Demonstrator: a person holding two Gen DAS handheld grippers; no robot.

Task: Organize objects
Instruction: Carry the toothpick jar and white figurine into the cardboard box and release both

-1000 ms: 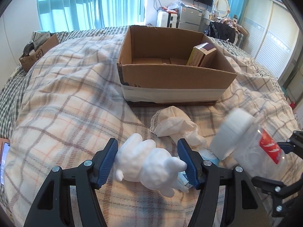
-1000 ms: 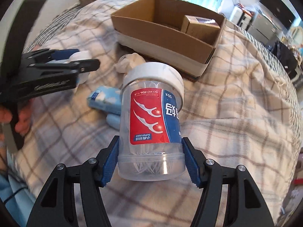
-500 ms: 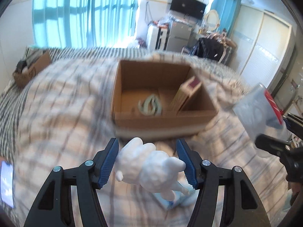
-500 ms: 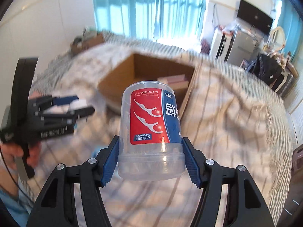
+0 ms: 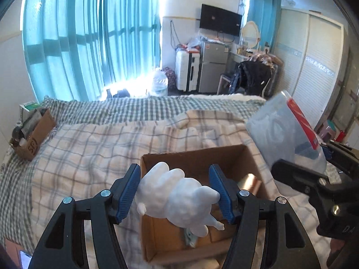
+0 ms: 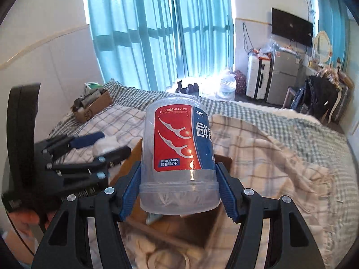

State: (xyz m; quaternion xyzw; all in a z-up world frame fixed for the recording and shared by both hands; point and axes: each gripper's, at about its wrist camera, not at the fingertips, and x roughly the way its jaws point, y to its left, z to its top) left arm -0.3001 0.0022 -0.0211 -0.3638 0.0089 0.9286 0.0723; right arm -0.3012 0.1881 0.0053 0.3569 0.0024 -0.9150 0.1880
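Above the open cardboard box, the left gripper clamps a white figurine lying crosswise, while the right gripper clamps a floss jar pointing forward, lid away.

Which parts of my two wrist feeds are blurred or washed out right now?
Left wrist view: the white plush toy in the left gripper is sharp, the open cardboard box is slightly soft, and window glare whites out the floor behind the bed. Right wrist view: the clear plastic floss-pick jar in the right gripper is crisp; the lower foreground is motion-smeared.
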